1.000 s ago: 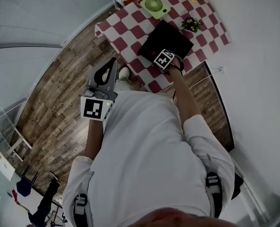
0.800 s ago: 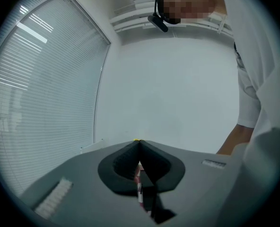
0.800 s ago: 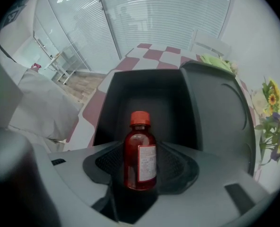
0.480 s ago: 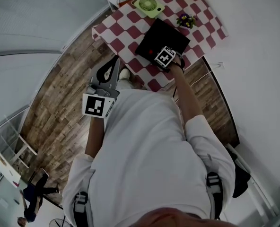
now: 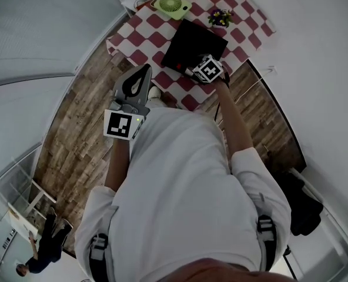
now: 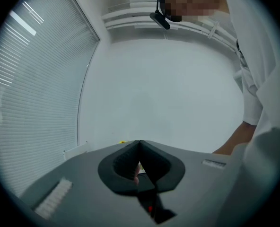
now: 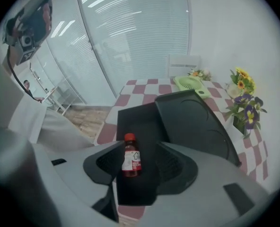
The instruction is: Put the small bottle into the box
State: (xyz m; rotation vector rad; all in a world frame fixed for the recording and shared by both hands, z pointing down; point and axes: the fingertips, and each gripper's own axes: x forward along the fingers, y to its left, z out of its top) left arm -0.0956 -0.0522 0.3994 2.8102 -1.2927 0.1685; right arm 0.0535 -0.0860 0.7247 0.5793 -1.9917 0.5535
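Observation:
A small brown bottle (image 7: pixel 130 157) with a red cap and a white label lies in the open tray of the black box (image 7: pixel 142 119). The box's lid (image 7: pixel 196 122) is swung open to the right. My right gripper (image 7: pixel 140 145) is open over the tray, its jaws on either side of the bottle with a gap on the right. In the head view the right gripper (image 5: pixel 197 70) is at the near edge of the box (image 5: pixel 188 40). My left gripper (image 5: pixel 143 70) is shut with nothing in it, held over the floor and aimed at a white wall (image 6: pixel 139 144).
The box sits on a red-and-white checkered table (image 5: pixel 144 37). A green fan (image 5: pixel 169 3) and purple flowers (image 5: pixel 220 17) stand behind it, with yellow flowers (image 7: pixel 241 82) further back. Wooden floor (image 5: pixel 74 128) lies left of the table. A person (image 5: pixel 42 257) stands far off.
The right gripper stays at the box's near edge. The left gripper has risen a little towards the table. The head view has shifted.

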